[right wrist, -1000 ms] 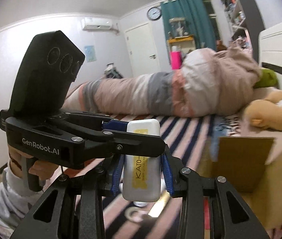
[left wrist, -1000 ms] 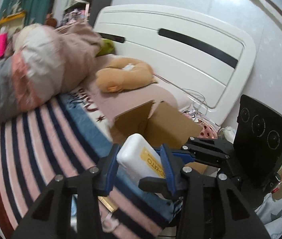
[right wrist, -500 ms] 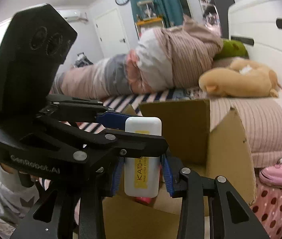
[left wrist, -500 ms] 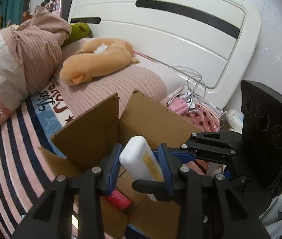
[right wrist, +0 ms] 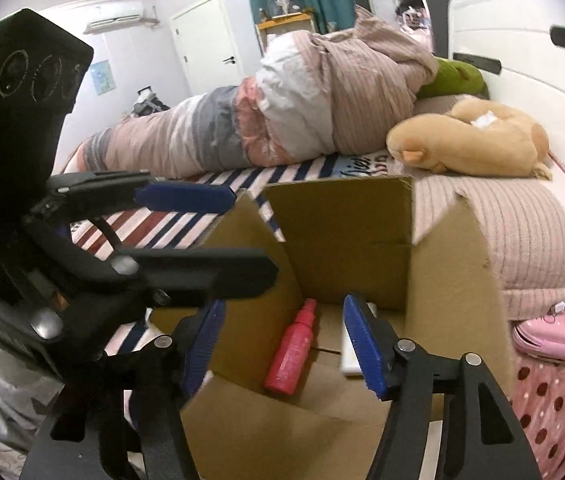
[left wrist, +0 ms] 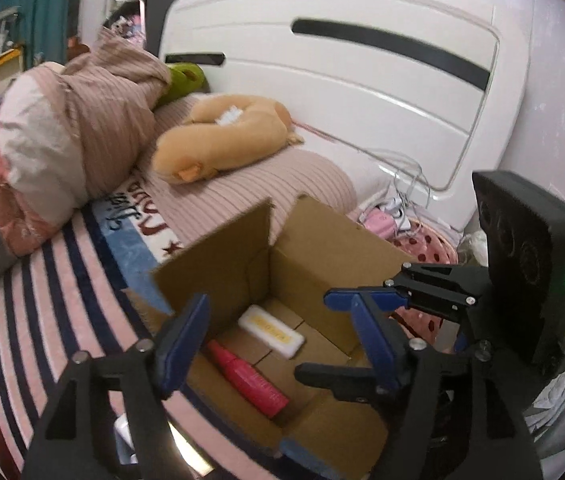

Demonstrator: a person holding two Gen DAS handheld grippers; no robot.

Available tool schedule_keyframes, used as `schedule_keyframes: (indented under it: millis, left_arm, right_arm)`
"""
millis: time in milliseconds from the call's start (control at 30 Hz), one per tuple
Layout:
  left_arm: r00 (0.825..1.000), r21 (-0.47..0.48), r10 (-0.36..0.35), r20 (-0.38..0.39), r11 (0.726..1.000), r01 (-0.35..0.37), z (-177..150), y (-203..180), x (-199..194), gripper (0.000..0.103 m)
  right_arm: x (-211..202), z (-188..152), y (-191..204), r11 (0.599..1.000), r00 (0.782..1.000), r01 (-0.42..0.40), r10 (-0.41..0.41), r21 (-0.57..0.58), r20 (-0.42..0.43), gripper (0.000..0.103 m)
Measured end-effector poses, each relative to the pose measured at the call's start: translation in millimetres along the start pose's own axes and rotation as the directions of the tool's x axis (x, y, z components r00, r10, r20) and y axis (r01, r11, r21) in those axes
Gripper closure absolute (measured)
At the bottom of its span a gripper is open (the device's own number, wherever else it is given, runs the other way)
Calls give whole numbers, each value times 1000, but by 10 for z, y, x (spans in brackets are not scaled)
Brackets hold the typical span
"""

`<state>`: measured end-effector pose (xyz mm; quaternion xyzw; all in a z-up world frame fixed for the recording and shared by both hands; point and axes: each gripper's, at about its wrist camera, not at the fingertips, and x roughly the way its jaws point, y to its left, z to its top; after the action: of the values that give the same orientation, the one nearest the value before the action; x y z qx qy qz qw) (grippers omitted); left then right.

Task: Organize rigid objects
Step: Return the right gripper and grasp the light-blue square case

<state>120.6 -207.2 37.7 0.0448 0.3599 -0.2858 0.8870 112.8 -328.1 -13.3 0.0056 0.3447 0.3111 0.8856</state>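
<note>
white kato bar and pink spray bottle lying side by side on floor of open cardboard box. left gripper and right gripper above box, jaws opening, nothing between. further items to pack: cannot tell.

Both wrist views close, angled down, sharing cardboard box.

The right gripper hangs over an open cardboard box, its jaws opening with nothing between the blue pads. Inside lie a red bottle and, at 3 o'clock from it, what seems a white pack, half hidden. The left gripper reaches in at 9 o'clock.
</note>
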Motion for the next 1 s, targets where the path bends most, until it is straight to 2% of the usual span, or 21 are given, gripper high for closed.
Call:
schedule_keyframes:
  millis: [100, 167, 300, 467, 567, 633, 700, 800, 833, 933, 1000]
  left_arm:
    - [998, -31, 36, 49, 999, -35, -93, 150, -309, 29]
    - [995, -57, 70, 78, 996, -66, -187, 292, -532, 29]
    - [976, -127, 189, 109, 976, -175, -475, 676, -947, 29]
    - [955, -226, 284, 88, 939, -258, -935, 1204, -1260, 28]
    - [950, -272, 305, 72, 922, -275, -1213, 1469, -1335, 28]
    - [948, -298, 312, 61, 912, -281, -1385, 1637, -1350, 28]
    - [948, -321, 316, 48, 903, -285, -1525, 1769, -1331, 28]
    - [948, -343, 317, 31, 894, -287, -1685, 1930, -1307, 28]
    - [947, -350, 319, 25, 890, -291, -1741, 1983, -1291, 28]
    - [947, -365, 320, 12, 883, -294, -1843, 2087, -1248, 28]
    - [947, -369, 321, 5, 881, -297, -1897, 2129, -1230, 28]
  right_arm:
    - [-56, 27, 221, 999, 999, -19, 21, -40, 44, 45]
    - [-97, 71, 441, 995, 995, -63, 68, -78, 72, 45]
    - [-30, 158, 909, 979, 986, -144, 154, -142, 64, 45]
    - [379, 180, 1466, 958, 972, -237, 235, -159, -32, 45]
    - [791, 103, 1678, 955, 959, -272, 258, -117, -121, 42]
    - [1165, 14, 1744, 962, 947, -268, 253, -52, -198, 33]
    - [1462, -30, 1731, 969, 938, -249, 244, 14, -246, 31]
    - [1926, -130, 1645, 981, 927, -166, 190, 101, -324, 22]
    - [2063, -146, 1607, 983, 923, -136, 170, 121, -346, 22]
    - [2348, -167, 1568, 979, 911, -120, 174, 162, -374, 22]
    - [2446, -144, 1608, 981, 917, -106, 159, 159, -366, 18]
